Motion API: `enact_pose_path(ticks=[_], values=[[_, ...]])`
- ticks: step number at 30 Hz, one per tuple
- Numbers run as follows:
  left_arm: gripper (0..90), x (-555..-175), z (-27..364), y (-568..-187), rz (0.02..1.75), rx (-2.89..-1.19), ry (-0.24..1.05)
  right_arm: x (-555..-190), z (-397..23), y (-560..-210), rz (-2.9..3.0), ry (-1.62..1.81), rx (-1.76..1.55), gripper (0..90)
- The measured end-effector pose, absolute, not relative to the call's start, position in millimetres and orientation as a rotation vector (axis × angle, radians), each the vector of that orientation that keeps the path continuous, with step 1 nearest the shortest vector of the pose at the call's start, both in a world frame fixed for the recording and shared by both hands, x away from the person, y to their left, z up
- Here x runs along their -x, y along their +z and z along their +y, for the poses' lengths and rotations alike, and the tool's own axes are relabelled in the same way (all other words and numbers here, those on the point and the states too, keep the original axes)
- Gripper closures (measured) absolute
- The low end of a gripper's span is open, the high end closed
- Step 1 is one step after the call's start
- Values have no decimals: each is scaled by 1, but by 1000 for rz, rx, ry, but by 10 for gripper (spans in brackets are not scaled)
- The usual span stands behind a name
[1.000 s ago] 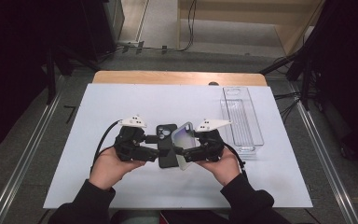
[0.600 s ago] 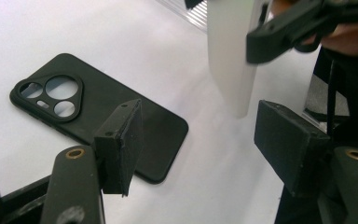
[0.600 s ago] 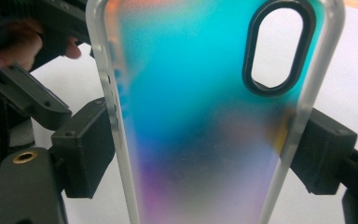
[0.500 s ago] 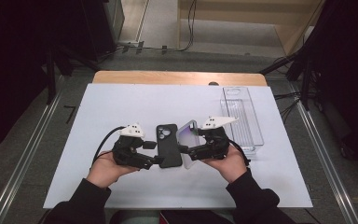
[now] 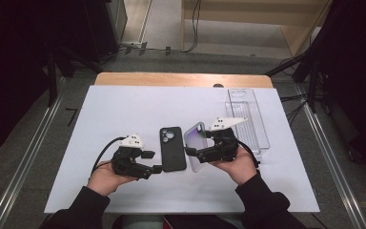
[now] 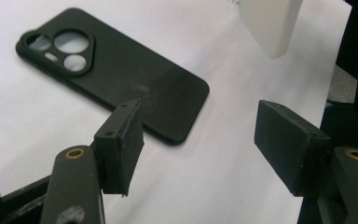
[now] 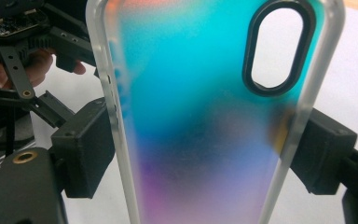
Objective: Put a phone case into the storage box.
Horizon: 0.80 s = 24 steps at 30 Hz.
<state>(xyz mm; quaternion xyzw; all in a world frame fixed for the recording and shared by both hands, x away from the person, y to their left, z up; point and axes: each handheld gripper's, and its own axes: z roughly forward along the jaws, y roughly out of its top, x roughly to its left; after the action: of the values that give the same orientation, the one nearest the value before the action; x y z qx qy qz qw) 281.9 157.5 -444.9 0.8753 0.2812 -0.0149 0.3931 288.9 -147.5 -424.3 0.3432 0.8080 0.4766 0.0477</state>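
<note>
In the right gripper view the clear case (image 7: 205,116) runs past the top and bottom edges; its lower end is cut off and its tinted back is blurred. The left claw (image 7: 86,60) behind it is partly covered. In the left gripper view the pale case corner (image 6: 271,23) is cropped at the top. In the high view the tray (image 5: 248,119) contents are too faint to tell.

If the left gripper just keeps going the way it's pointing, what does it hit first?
Probably the black phone case lying flat on the white table. The open left gripper points toward the case's near end, with its left pad just short of the edge; depth is hard to judge.
</note>
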Motion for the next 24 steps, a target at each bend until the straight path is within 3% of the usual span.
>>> enact_pose_path(ticks=[24], values=[[333, -265, 190, -455, 796, -2183, 16, -295, -180, -403, 2401, 1489, -1082, 159]])
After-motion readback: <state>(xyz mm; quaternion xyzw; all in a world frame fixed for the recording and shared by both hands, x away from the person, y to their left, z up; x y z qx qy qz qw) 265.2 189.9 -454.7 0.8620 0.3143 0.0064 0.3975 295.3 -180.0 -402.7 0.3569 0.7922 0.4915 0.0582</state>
